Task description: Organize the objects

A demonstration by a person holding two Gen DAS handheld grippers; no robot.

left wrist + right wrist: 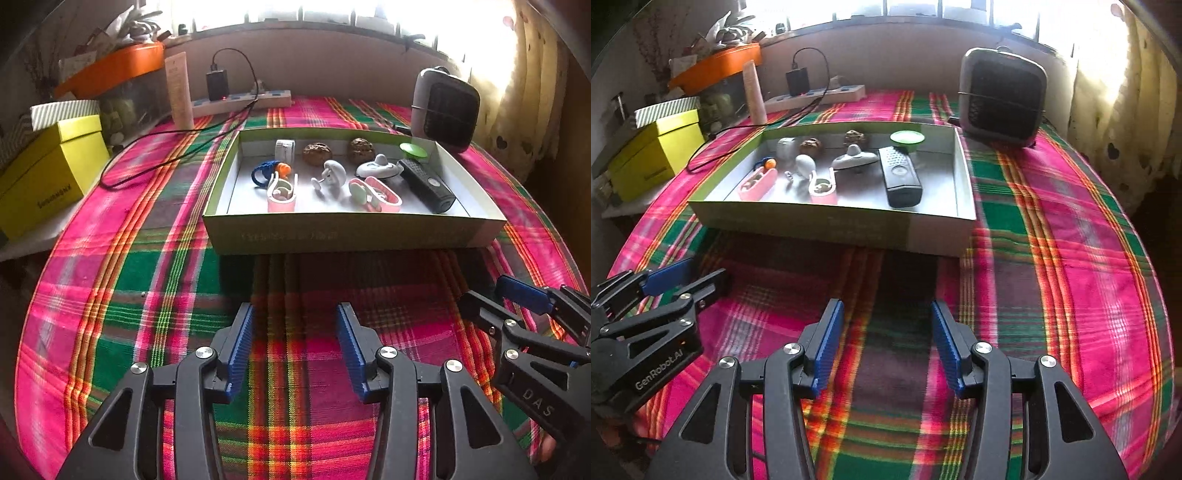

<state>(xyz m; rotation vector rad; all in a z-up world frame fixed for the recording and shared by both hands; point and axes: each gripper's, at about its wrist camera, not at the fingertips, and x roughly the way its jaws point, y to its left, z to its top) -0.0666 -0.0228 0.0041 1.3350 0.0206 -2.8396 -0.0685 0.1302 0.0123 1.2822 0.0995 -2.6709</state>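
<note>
both grippers, left gripper (pixel 295 347) and right gripper (pixel 884 345), wide, empty; "genrobot.ai" lettering only from right wrist

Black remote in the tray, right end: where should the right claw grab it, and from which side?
Take the black remote across its narrow width, near mid-body, coming from above. It lies flat on the tray floor, long axis running away from you, so its long sides are exposed. The open right claw looks wide enough. Mind the grey oval gadget close to its left side.

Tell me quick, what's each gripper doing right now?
Left gripper: open, holding nothing, above the plaid cloth.
Right gripper: open, holding nothing.
</note>
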